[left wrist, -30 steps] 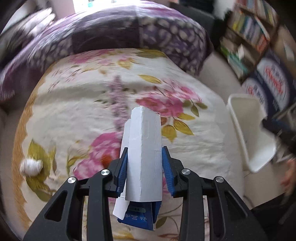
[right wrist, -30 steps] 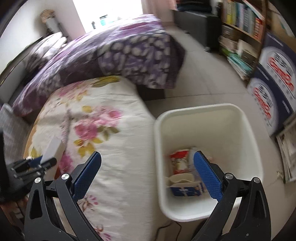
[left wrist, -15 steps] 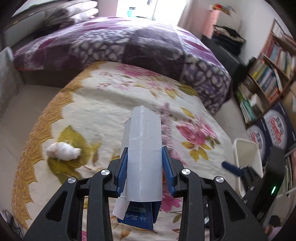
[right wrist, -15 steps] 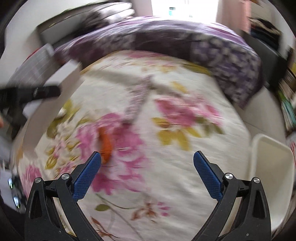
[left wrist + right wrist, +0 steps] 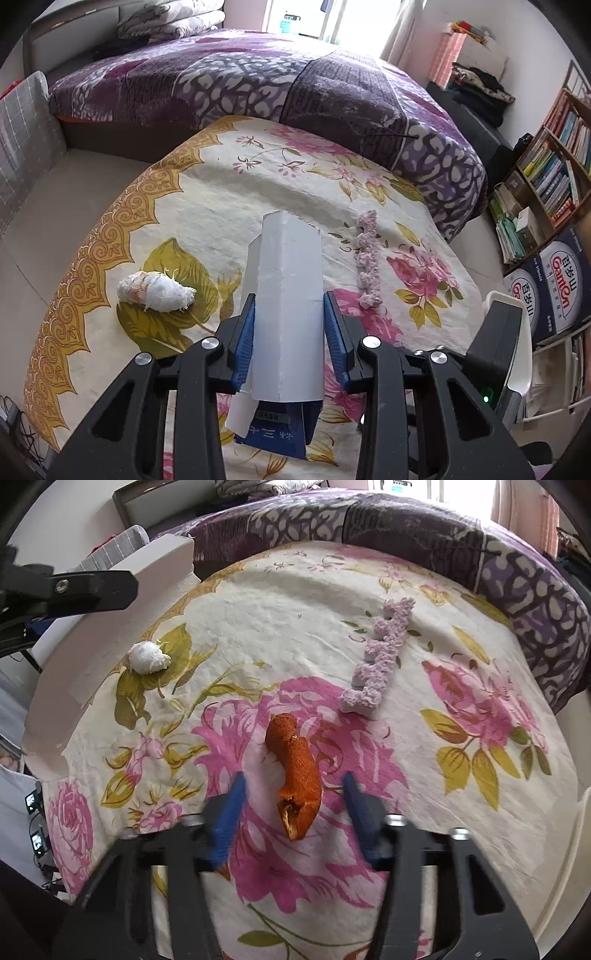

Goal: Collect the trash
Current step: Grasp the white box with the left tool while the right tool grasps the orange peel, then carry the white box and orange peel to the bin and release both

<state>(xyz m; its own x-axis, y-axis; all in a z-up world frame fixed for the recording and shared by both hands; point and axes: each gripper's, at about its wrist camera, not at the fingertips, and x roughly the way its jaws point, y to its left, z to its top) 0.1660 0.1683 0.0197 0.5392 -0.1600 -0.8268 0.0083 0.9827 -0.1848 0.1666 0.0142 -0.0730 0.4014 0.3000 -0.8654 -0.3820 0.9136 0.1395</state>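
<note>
Orange peel (image 5: 295,771) sits between the closing right hand-held gripper (image 5: 293,812) pads, untouched — left pinches a carton (image 5: 288,314).

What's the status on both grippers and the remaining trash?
Left gripper clamped on white carton. Right gripper closing around orange peel, pads not touching. Tissue wad remains on bedspread. Nothing obstructing.

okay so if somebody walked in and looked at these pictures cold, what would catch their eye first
Probably the orange peel, vivid against a pink printed rose on the floral bedspread, lying between the blue pads of the right gripper, whose jaws have just been closing without yet pressing it. Next, the tall white carton clamped in the left gripper, filling the middle of the left wrist view.
</note>
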